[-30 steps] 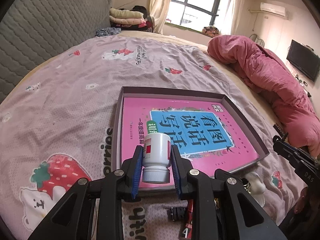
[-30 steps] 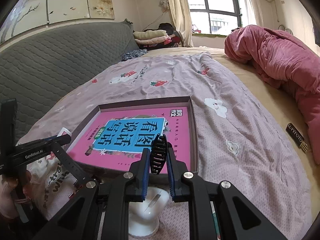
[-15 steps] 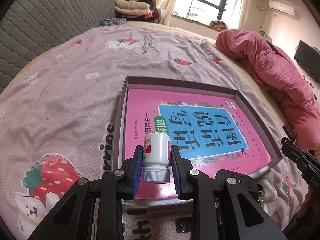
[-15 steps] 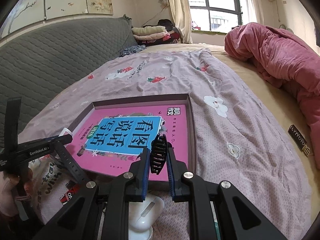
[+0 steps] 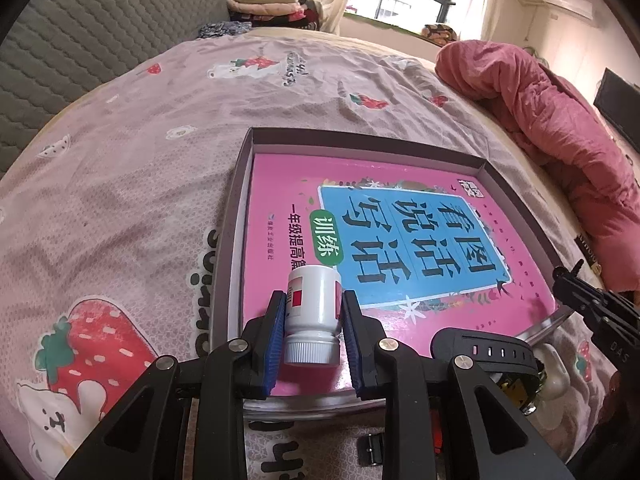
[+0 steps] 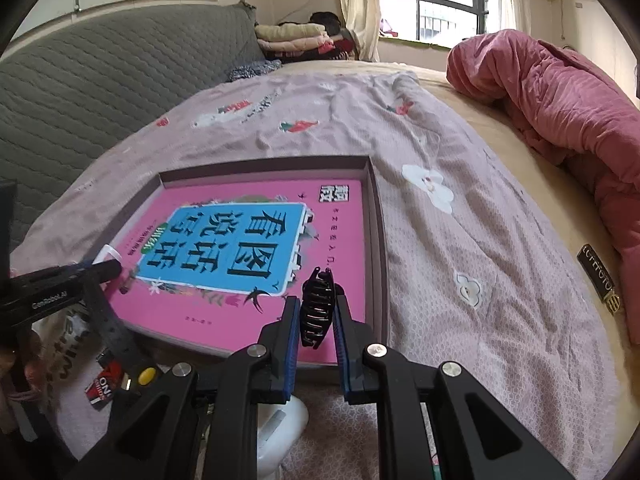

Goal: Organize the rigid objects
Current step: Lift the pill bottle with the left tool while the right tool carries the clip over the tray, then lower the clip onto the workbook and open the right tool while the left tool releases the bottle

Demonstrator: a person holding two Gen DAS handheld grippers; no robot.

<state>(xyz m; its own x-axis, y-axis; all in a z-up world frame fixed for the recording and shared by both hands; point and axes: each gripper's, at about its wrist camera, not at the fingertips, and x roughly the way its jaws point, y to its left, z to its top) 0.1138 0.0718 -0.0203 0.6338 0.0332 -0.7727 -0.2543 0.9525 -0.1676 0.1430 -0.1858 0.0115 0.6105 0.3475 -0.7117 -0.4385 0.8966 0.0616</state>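
A shallow grey-brown box tray (image 5: 236,200) (image 6: 376,216) lies on the bed with a pink and blue book (image 5: 400,232) (image 6: 240,248) flat inside it. My left gripper (image 5: 313,300) is shut on a white pill bottle (image 5: 314,312) with a red label, its ribbed cap toward me, held over the book's near left corner. Over the tray's near right part, a black claw hair clip (image 6: 318,306) is pinched in my right gripper (image 6: 316,304), which is shut on it. The right gripper (image 5: 592,312) shows at the left view's right edge; the left gripper (image 6: 60,284) shows at the right view's left edge.
A black watch strap (image 5: 492,350), a white earbud case (image 6: 280,428), a small red packet (image 6: 102,384) and other small items lie on the strawberry-print sheet (image 5: 120,184) before the tray. A pink quilt (image 6: 560,112) is heaped at the right. A dark gold-lettered bar (image 6: 598,278) lies beside it.
Both grippers have come forward and lower toward the tray, which looms larger now. The bottle and the hair clip stay held as before.
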